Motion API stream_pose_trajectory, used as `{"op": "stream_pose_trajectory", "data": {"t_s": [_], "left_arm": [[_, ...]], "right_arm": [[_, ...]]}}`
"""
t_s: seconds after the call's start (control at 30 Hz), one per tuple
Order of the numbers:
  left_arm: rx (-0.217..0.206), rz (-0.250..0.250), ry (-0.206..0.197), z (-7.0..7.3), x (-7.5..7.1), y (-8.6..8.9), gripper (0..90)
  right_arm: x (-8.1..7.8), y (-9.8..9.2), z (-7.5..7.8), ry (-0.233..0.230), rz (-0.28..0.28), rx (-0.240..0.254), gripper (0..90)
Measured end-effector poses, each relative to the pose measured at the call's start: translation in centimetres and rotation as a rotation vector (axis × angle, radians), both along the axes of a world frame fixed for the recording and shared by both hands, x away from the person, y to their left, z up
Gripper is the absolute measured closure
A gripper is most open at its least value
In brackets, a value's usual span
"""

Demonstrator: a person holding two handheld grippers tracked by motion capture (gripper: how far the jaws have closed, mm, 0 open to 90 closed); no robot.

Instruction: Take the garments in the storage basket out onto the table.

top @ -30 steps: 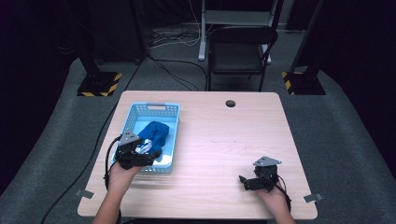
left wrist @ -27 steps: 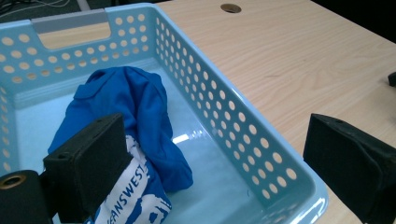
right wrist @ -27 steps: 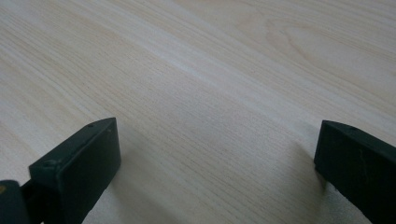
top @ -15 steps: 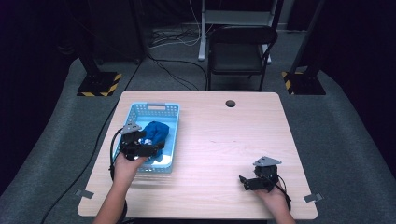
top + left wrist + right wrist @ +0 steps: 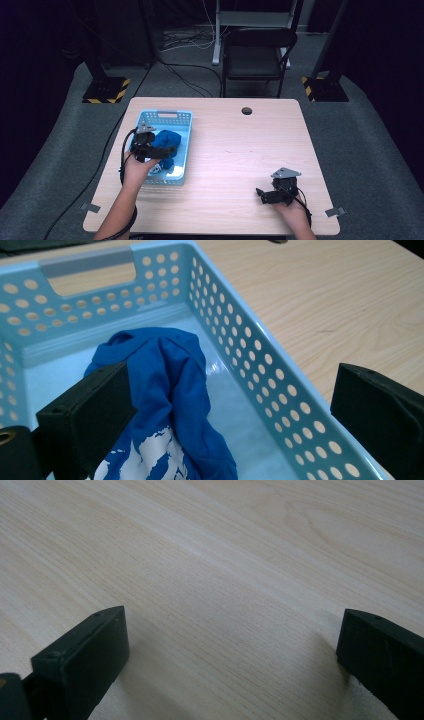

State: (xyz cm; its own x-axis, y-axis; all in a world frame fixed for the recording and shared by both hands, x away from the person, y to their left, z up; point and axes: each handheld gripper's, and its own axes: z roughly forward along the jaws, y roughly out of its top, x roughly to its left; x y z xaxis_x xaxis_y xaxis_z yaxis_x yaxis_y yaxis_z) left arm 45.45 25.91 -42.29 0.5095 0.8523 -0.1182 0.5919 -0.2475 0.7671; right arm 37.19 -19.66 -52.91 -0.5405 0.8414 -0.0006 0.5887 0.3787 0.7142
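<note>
A light blue perforated basket [image 5: 165,116] stands on the left part of the wooden table [image 5: 235,150]. Inside it lies a crumpled blue cloth [image 5: 169,140] with white print. My left gripper [image 5: 161,150] hovers over the basket, right above the cloth. In the left gripper view its jaws [image 5: 230,390] stand wide apart: the left one is beside the blue cloth [image 5: 170,390], the right one is over the basket's side wall [image 5: 250,365]. My right gripper [image 5: 262,196] rests near the table's front right, open [image 5: 232,630] over bare wood.
A round cable hole [image 5: 246,110] sits at the table's far edge. Behind the table stands a black chair [image 5: 257,55]. Stands with yellow-black feet [image 5: 105,92] flank the far corners. The left gripper's cable trails off the table's left side.
My left gripper has moved away from the person, from the basket's near end to over the blue cloth. The right gripper has stayed in place.
</note>
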Motion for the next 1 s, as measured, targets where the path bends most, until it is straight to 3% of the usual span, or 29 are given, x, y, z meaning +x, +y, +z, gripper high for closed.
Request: {"op": "stream_pose_trajectory", "data": {"t_s": [0.2, 0.53, 0.63, 1.0], "left_arm": [[0.012, -0.014, 0.027, -0.1, 0.8, -0.3, 3.1], [0.085, -0.005, 0.057, -0.3, 1.7, -1.1, 4.3], [0.090, -0.006, 0.097, -0.7, 2.2, -0.9, 7.3], [0.126, 0.022, 0.160, -1.3, 3.1, -0.6, 11.6]], "right_arm": [[0.0, 0.0, 0.0, 0.000, 0.000, 0.000, 0.0], [0.0, 0.0, 0.0, 0.000, 0.000, 0.000, 0.0], [0.0, 0.0, 0.0, 0.000, 0.000, 0.000, 0.0], [0.0, 0.0, 0.0, 0.000, 0.000, 0.000, 0.0]]}}
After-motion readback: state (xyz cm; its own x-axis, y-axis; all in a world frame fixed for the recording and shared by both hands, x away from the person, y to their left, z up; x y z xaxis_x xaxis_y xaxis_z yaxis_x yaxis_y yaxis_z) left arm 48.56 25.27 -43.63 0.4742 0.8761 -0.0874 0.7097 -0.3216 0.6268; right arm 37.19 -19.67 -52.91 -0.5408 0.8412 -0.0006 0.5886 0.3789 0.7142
